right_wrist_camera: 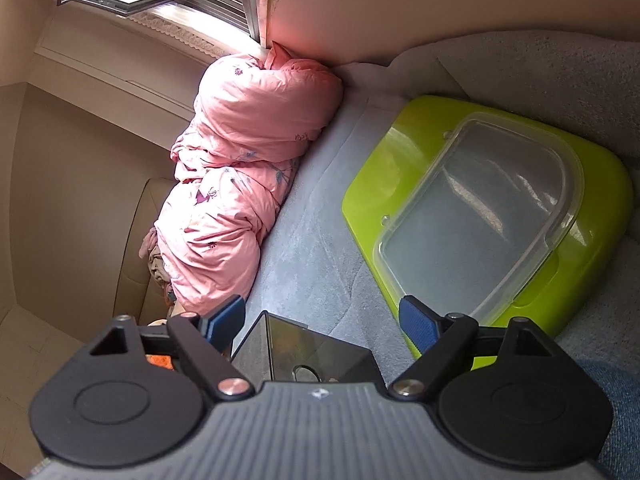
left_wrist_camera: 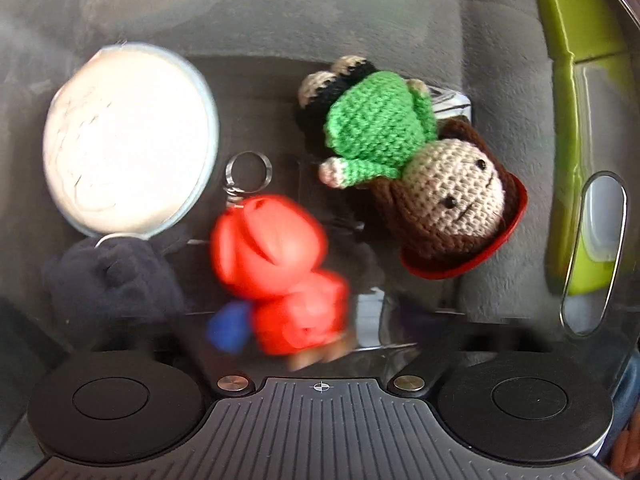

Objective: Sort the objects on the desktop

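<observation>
Four small soft things show in the left wrist view, inside what looks like a clear-walled box (left_wrist_camera: 452, 104) on grey cloth. A crocheted doll with green top, brown hair and beige face (left_wrist_camera: 416, 168) lies right of centre, its head in a red shallow dish (left_wrist_camera: 516, 216). A blurred red keychain figure with a metal ring (left_wrist_camera: 276, 272) hangs low at centre, and a blue finger pad (left_wrist_camera: 228, 328) presses its lower left side. The other finger is hidden, so the left gripper (left_wrist_camera: 280, 332) seems clamped on the figure, though I cannot tell for sure. A round white pouch with pale blue edge (left_wrist_camera: 128, 140) sits upper left, a dark plush toy (left_wrist_camera: 112, 280) beneath it.

All should be light and squashy, none fragile. The doll's yarn gives good friction; its torso is the best hold. The ring would slip.

Right gripper (right_wrist_camera: 320, 320): fingers spread wide, holding nothing, above a dark box (right_wrist_camera: 304, 352), near a lime-green tray (right_wrist_camera: 400, 152) bearing a clear plastic lid (right_wrist_camera: 480, 208).
</observation>
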The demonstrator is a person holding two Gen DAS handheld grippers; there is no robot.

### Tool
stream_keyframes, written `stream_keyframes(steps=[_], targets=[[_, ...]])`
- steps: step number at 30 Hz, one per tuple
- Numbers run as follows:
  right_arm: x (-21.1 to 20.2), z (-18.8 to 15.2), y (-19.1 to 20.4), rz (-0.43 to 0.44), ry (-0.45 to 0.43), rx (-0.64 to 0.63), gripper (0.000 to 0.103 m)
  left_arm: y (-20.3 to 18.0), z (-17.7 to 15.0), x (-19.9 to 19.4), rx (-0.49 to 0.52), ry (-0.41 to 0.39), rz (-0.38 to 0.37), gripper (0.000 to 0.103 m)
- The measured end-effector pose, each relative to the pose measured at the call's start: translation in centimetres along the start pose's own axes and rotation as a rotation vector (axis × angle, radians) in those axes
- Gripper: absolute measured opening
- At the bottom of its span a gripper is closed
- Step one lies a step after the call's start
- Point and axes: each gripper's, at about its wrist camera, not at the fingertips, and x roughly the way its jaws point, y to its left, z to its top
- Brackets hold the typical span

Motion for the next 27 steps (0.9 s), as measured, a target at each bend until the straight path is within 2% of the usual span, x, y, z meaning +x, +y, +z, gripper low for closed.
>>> stream_keyframes(steps=[2, 6, 9, 12, 16, 18, 20, 22, 25, 27], targets=[[0.1, -0.1, 0.2, -0.007, 0.009, -0.011, 0.086, 0.6, -0.2, 0.0, -0.015, 0.02, -0.051, 0.052], [0.2, -0.2, 0.9, -0.003, 0.037, -0.054, 0.086, 0.9, -0.8, -0.7, 0.005, 0.028, -0.088, 0.052], [-0.2, -0.2, 2.7, 0.026, 0.102, -0.156, 0.086, 1.3, -1.0, -1.2, 0.011, 0.054, -0.147, 0.052], [-0.5, -0.8, 4.7, 0.113, 0.177, -0.278, 0.086, 1.7, -1.0, -1.3, 0.012, 0.078, -0.192, 0.052], [-0.8, -1.6, 6.1, 0.292, 0.27, -0.272, 0.086, 2.6, -1.0, -1.2, 0.006, 0.117, -0.266, 0.052], [-1.3, -2.1, 7.4, 0.388, 0.315, -0.293, 0.087, 3.3, -0.9, -1.2, -0.01, 0.129, -0.278, 0.053], [-1.9, -2.8, 9.2, 0.467, 0.354, -0.349, 0.091, 4.0, -0.8, -1.5, -0.026, 0.123, -0.257, 0.055], [-2.4, -3.5, 11.0, 0.522, 0.389, -0.4, 0.094, 4.5, -0.7, -1.7, -0.041, 0.117, -0.235, 0.067], [-3.0, -4.6, 12.9, 0.554, 0.41, -0.444, 0.095, 5.1, -0.3, -2.2, -0.059, 0.104, -0.23, 0.085], [-3.2, -5.2, 13.6, 0.562, 0.43, -0.456, 0.095, 5.0, 0.1, -2.8, -0.056, 0.102, -0.215, 0.089]])
